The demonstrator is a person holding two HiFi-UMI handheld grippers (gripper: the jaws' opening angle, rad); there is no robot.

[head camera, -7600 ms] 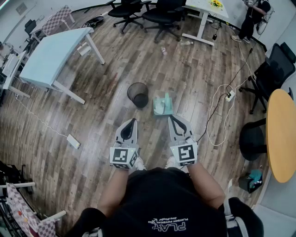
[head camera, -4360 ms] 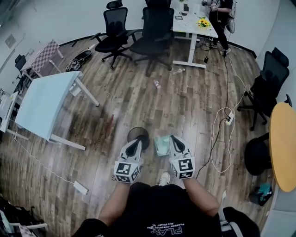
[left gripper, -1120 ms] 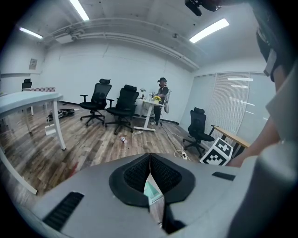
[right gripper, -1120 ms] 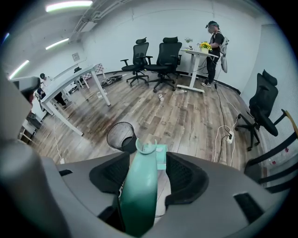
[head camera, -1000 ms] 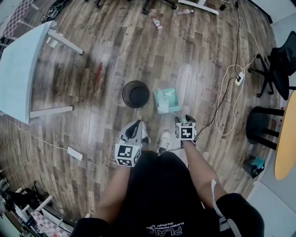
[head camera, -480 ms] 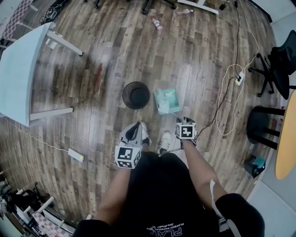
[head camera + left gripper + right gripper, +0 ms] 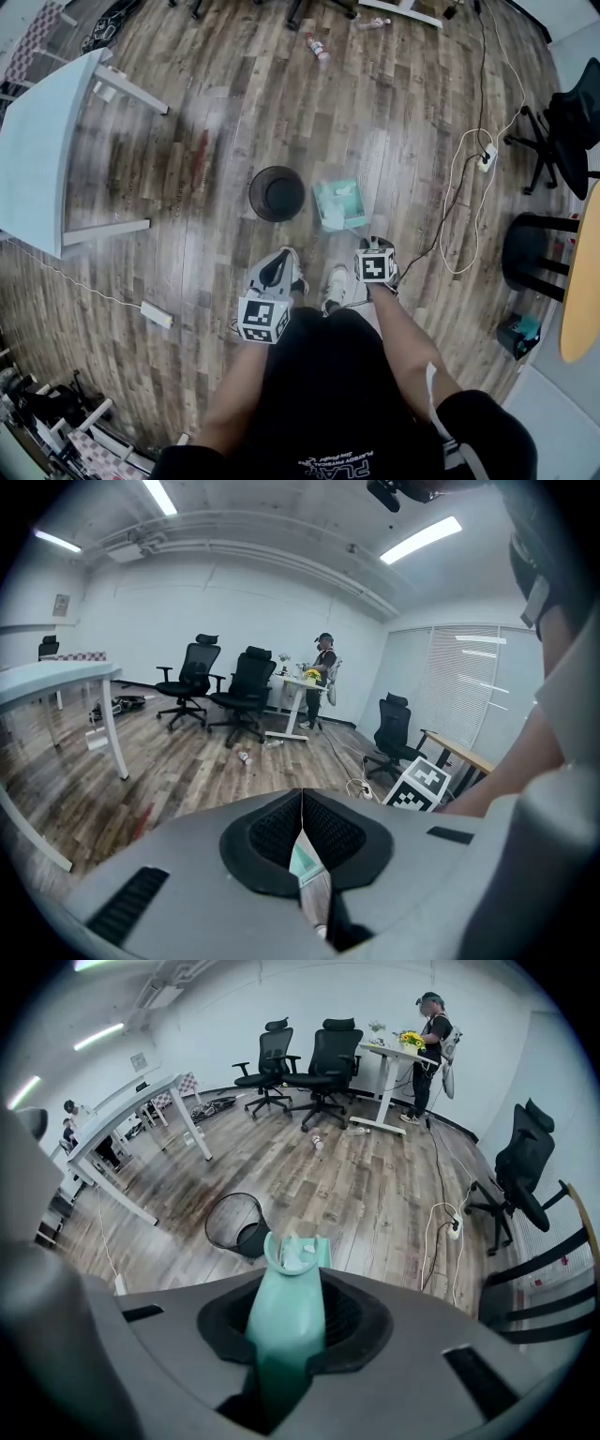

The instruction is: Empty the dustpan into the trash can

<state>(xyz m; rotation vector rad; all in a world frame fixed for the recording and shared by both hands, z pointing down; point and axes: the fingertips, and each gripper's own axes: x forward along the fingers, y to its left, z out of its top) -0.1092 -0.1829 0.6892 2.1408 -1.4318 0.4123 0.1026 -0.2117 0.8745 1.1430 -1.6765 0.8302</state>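
The teal dustpan lies on the wood floor just right of the round black wire trash can. Scraps of white paper lie in its pan. Its handle runs back between the jaws of my right gripper, which points steeply down. Those jaws have just been closing and now press on the handle. In the head view the right gripper hovers at the pan's near end. My left gripper stays near my feet, below the can, shut and empty.
A white table stands at the left. A white cable with a power strip trails on the floor at the right, near a black stool and a round wooden table. A bottle lies farther off. A person stands at a far desk.
Since the earliest frames I have walked up to the can and dustpan, and my right gripper has tipped down over the handle. In the last second both grippers barely move.
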